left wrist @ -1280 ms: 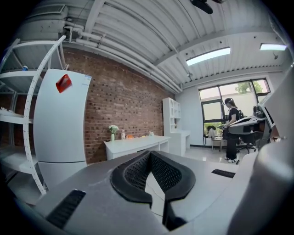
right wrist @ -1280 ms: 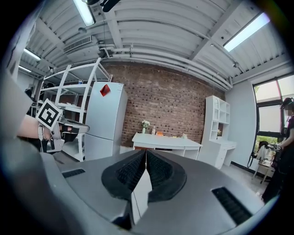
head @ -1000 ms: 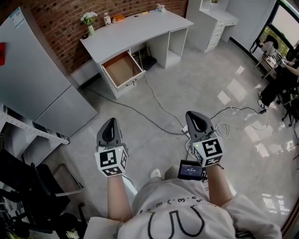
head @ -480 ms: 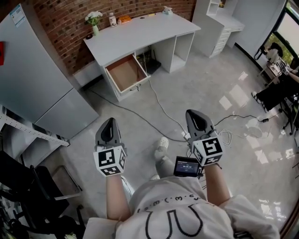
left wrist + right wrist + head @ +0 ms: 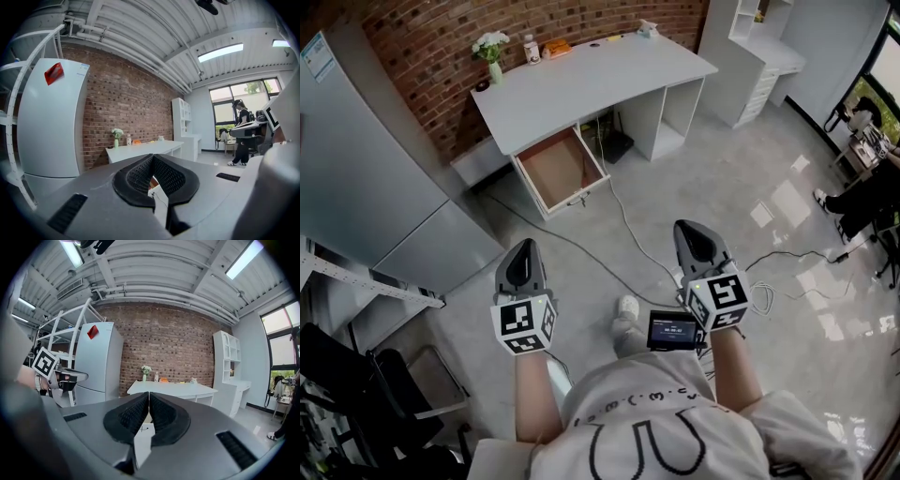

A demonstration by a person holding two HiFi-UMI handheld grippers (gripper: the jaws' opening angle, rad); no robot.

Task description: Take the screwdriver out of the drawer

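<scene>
Under the white counter [image 5: 600, 80], the open drawer [image 5: 560, 169] lay well apart from the left tool [image 5: 522, 251] and right tool [image 5: 691, 236], both empty with jaws together; a closer approach was required first.

The drawer [image 5: 558, 169] stands pulled fully open under the left end of the white counter [image 5: 591, 80], by the brick wall. It is a shallow box with white sides and a brown wooden bottom, facing up. What lies inside is too small to make out.
</scene>
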